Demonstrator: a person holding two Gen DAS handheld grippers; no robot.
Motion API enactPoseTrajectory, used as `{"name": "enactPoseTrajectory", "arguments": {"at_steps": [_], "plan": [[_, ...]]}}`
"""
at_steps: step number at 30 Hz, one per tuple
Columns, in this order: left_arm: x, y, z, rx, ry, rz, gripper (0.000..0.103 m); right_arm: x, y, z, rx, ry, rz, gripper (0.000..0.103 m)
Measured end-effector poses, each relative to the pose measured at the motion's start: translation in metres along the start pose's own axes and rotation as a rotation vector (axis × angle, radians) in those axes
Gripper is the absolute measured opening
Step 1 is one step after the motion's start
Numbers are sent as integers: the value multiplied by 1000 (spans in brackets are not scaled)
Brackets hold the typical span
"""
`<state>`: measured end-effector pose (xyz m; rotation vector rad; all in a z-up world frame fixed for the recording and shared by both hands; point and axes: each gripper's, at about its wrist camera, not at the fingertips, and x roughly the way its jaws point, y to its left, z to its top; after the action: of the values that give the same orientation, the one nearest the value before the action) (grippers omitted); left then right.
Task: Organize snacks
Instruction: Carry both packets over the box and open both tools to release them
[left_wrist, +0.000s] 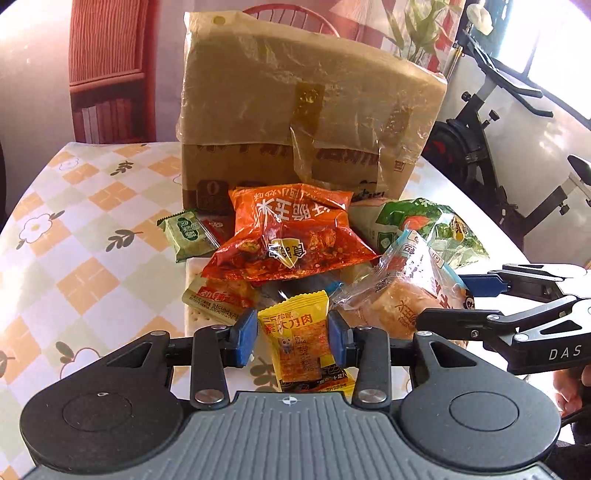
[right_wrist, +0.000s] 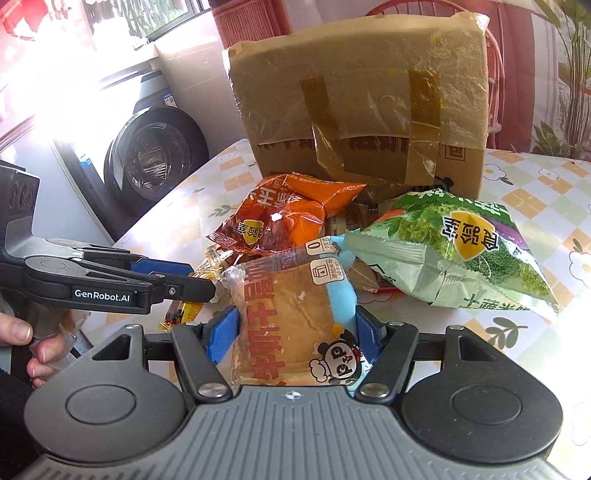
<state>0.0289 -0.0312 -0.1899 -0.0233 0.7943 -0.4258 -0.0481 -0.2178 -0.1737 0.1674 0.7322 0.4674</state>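
Snacks sit in a loose pile on the table (left_wrist: 85, 206), right in front of the taped cardboard box (left_wrist: 303, 122). We hold two of them. Our left gripper (left_wrist: 292, 338) has its blue pads clamped on the small yellow packet (left_wrist: 299, 332), jaws narrow, packet upright between them. Our right gripper (right_wrist: 293, 334) is pinched on the bread pack (right_wrist: 291, 314), jaws about half wide, pads pressing both sides of the wrapper.

Around them: orange chip bag (left_wrist: 291, 236) on top of the pile, leaning toward the box. Green chip bag (right_wrist: 454, 254) lies to the right of the bread pack, touching the pile. Small green sachet (left_wrist: 188, 236) sits at the left edge of the pile, just beside the orange bag. A yellow-and-red packet (left_wrist: 218, 299) lies under the orange bag, on a white slab.

In the way: the box stands directly behind the pile and blocks anything beyond it. Our two grippers are close, tips near each other across the pile. Exercise bike (left_wrist: 491, 122) off the table's right side, washing machine (right_wrist: 155, 158) off the left side in the right wrist view.
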Motion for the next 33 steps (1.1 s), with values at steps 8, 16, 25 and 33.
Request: {"name": "enactPoseTrajectory", "arguments": {"at_steps": [8, 16, 25, 33], "plan": [[-28, 9, 36, -15, -124, -13, 43, -19, 0, 43, 10, -139, 30, 68], [-52, 15, 84, -1, -249, 3, 43, -34, -10, 85, 0, -265, -6, 67], [-55, 5, 157, 53, -373, 5, 43, -45, -28, 153, -46, -434, -139, 67], [-12, 9, 228, 37, -383, 11, 43, -14, -51, 204, -74, -510, -201, 67]]}}
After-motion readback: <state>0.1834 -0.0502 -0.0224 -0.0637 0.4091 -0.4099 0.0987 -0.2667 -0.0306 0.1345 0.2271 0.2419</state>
